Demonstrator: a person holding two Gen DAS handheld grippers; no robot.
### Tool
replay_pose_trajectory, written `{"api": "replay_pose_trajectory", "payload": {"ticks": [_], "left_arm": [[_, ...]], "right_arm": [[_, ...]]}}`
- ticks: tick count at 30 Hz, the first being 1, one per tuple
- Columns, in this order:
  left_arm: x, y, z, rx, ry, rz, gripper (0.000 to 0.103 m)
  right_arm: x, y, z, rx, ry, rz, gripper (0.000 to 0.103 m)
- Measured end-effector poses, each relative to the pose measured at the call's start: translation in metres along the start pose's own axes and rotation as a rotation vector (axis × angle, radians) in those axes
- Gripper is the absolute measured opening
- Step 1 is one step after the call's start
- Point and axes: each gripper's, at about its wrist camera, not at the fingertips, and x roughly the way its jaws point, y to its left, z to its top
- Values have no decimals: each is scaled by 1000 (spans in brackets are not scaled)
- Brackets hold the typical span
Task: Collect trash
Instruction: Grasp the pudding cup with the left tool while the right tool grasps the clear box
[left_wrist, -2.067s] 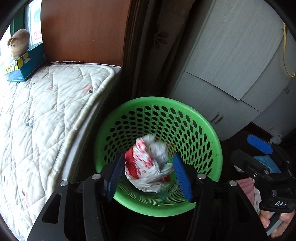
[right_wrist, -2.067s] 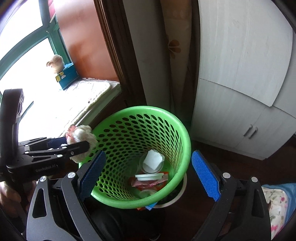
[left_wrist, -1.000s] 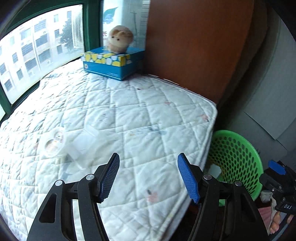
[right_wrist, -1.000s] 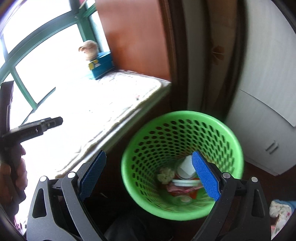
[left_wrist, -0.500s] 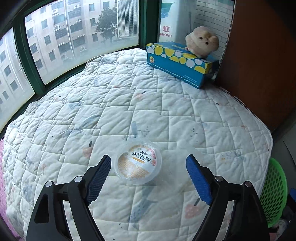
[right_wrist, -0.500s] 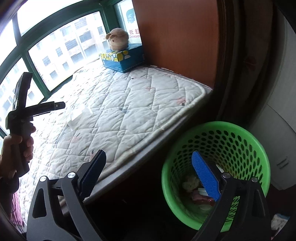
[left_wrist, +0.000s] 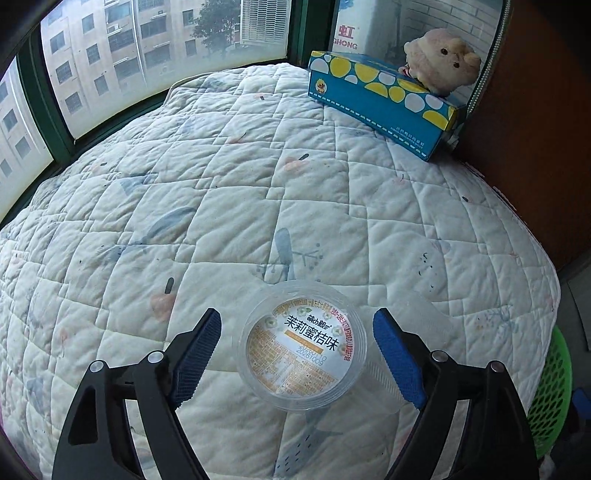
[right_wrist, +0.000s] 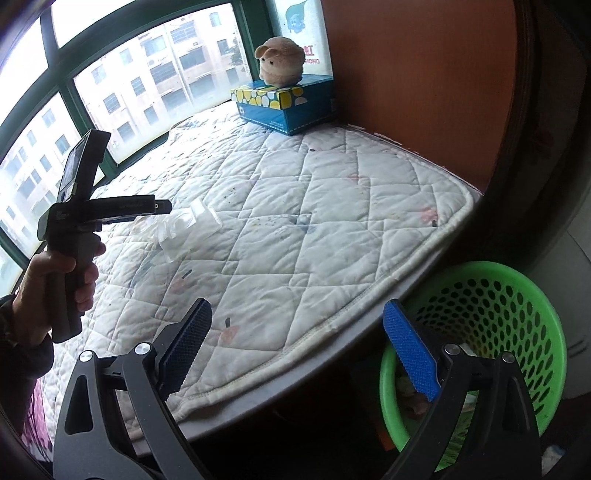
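Plastic cup (left_wrist: 303, 347) with a printed lid lies on the quilted mattress (left_wrist: 229, 206), between the wide-open left claw (left_wrist: 297, 352), its blue pads clear of it. The right claw (right_wrist: 299, 345) gapes empty over the mattress edge, beside the green basket (right_wrist: 491, 295).

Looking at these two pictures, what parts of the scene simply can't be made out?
- Green basket contents: right wrist view, mostly hidden behind the right gripper and the basket's wall.
- Basket in the left wrist view: cut off by the picture's edge.
- Clear cup: its sealed printed lid hides whether anything is inside.
- Clear plastic pieces: right wrist view, washed out by window glare; shapes unclear.
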Motion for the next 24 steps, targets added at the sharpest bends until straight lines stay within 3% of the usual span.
{"api": "replay_pose_trajectory", "payload": {"ticks": [7, 15, 24], "left_arm": [[8, 6, 0, -16, 22, -63, 67], [-11, 13, -2, -2, -19, -78, 67], [-52, 42, 3, 4, -102, -47, 67]], "right_arm": [[10, 14, 4, -17, 15, 13, 93], [21, 29, 11, -46, 30, 35, 93], [57, 67, 30, -17, 99, 140, 93]]}}
